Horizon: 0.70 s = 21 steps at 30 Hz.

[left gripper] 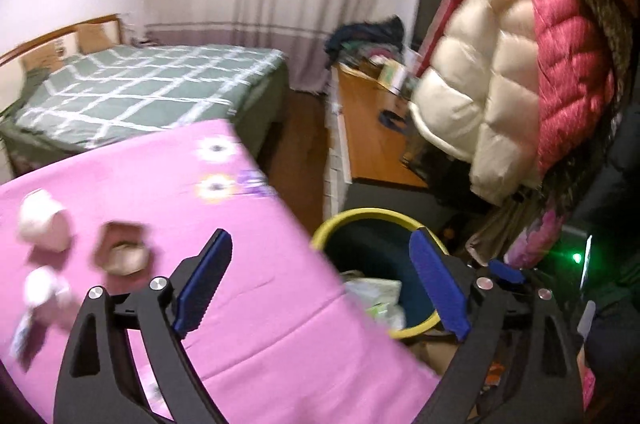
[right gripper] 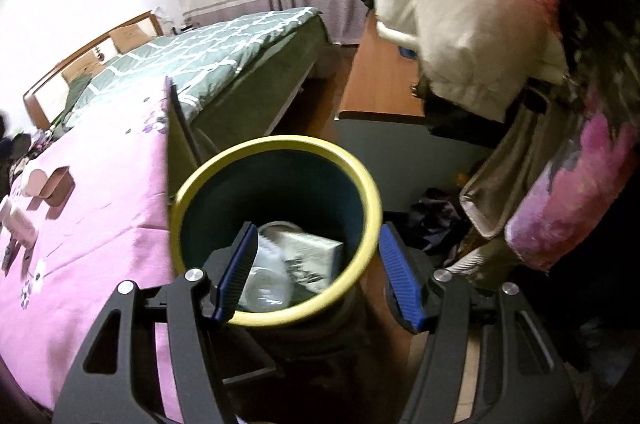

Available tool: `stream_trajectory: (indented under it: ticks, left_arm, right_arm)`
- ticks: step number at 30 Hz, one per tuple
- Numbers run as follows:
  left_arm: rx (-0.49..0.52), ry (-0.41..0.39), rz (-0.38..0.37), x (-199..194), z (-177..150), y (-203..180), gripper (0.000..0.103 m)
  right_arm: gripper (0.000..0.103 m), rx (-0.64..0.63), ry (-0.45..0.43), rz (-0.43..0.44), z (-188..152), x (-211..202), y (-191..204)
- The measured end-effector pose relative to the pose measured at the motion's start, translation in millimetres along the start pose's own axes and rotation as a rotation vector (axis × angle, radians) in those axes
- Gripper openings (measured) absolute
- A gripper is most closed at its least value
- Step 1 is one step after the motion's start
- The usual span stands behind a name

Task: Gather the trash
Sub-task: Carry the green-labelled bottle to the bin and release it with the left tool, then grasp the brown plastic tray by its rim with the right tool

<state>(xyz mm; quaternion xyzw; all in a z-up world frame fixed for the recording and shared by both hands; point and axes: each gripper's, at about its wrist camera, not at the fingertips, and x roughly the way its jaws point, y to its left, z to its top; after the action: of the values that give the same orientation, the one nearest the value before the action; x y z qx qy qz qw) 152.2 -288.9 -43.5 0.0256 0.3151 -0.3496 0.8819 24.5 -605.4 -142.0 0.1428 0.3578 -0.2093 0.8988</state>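
A dark bin with a yellow rim (right gripper: 276, 144) stands beside a pink-covered table (right gripper: 100, 192); it also shows in the left wrist view (left gripper: 360, 214). Inside lie a crumpled clear plastic piece (right gripper: 266, 284) and a pale box (right gripper: 312, 256). My right gripper (right gripper: 316, 270) is open and empty, just above the bin's near rim. My left gripper (left gripper: 320, 278) is open and empty, over the table's right edge. Trash lies on the pink cloth: a pale cup (left gripper: 42, 224), a small brown box (left gripper: 122, 250) and white scraps (left gripper: 40, 288), blurred.
A bed with a green checked cover (left gripper: 140, 88) stands behind the table. A wooden desk (left gripper: 372, 132) with clutter is at the right. Cream and red puffer jackets (left gripper: 500, 72) hang close on the right, above bags and clothes on the floor (right gripper: 440, 220).
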Motion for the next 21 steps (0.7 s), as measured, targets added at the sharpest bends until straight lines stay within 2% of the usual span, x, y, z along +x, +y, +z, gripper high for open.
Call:
stream_trajectory:
  ticks: [8,14,18,21]
  left_arm:
    - [-0.208,-0.087,0.217,-97.3,-45.1,113.5,0.092]
    - [-0.313,-0.13,0.415,-163.6,-82.8,182.7,0.092]
    - [-0.381,-0.157,0.479,-193.4,-102.4,216.3,0.092]
    - [-0.415,-0.162,0.495,-203.9,-112.9,232.3,0.092]
  right_arm:
    - [0.06,-0.098,0.008,0.088,5.4,2.3,63.4]
    - [0.06,-0.235,0.023,0.231,7.8,2.8,151.0]
    - [0.06,-0.323,0.034,0.353,7.3,-0.3,217.0]
    - [0.06,-0.372,0.024,0.389,11.1,-0.9,259.4]
